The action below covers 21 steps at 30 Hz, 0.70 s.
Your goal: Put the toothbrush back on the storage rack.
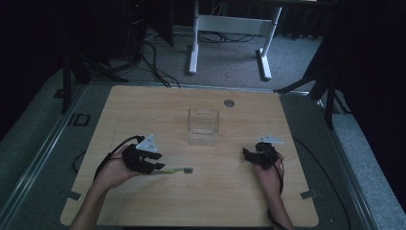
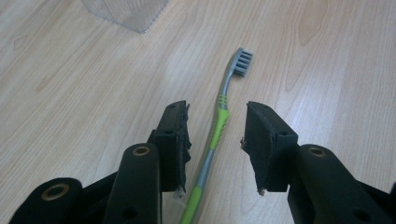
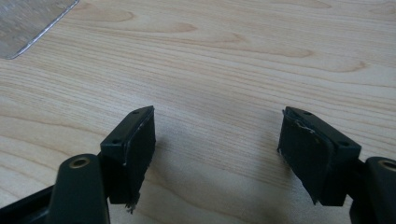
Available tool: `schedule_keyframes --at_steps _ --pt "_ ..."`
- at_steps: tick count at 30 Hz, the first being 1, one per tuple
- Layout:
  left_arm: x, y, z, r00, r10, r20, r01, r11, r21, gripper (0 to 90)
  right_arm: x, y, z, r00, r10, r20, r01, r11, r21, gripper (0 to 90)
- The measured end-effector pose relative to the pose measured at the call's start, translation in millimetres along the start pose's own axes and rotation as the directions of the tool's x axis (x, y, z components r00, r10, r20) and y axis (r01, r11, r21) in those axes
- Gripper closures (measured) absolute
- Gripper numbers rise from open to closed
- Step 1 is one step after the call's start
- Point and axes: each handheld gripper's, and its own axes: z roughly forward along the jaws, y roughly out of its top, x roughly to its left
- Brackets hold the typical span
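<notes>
A green and grey toothbrush (image 1: 178,169) lies flat on the wooden table (image 1: 215,196), its grey bristle head pointing right in the high view. My left gripper (image 1: 160,165) is low over its handle. In the left gripper view the toothbrush (image 2: 219,126) runs between the two jaws of my left gripper (image 2: 217,109), and the pads stand apart from it on both sides without touching. My right gripper (image 1: 246,154) rests at the table's right side. In its own view my right gripper (image 3: 219,116) is wide open over bare wood.
A clear, empty plastic container (image 1: 203,125) stands at the table's middle, farther away than both grippers; its corner shows in the left gripper view (image 2: 126,11) and the right gripper view (image 3: 28,23). A small grey disc (image 1: 229,102) is set in the far tabletop.
</notes>
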Motion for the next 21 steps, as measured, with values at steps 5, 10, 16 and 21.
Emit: schedule_keyframes --at_steps 5,10,16,21 --pt "-0.5 0.1 2.7 1.0 0.001 -0.004 -0.001 0.9999 0.01 58.5 0.0 0.0 0.0 1.0 0.0 0.0 0.0 1.0 0.0 27.2" --pt "-1.9 1.0 8.2 1.0 0.006 0.0 -0.006 0.9993 0.038 58.5 0.0 0.0 0.0 1.0 0.0 0.0 0.0 1.0 0.0 27.2" --pt "-4.3 3.2 13.2 0.9998 0.022 -0.005 -0.021 0.9966 0.079 58.9 0.0 0.0 0.0 1.0 0.0 0.0 0.0 1.0 0.0 27.3" --pt "-6.2 6.4 16.0 0.9989 0.047 -0.009 -0.045 0.9923 0.115 59.2 0.0 0.0 0.0 1.0 0.0 0.0 0.0 1.0 0.0 27.2"
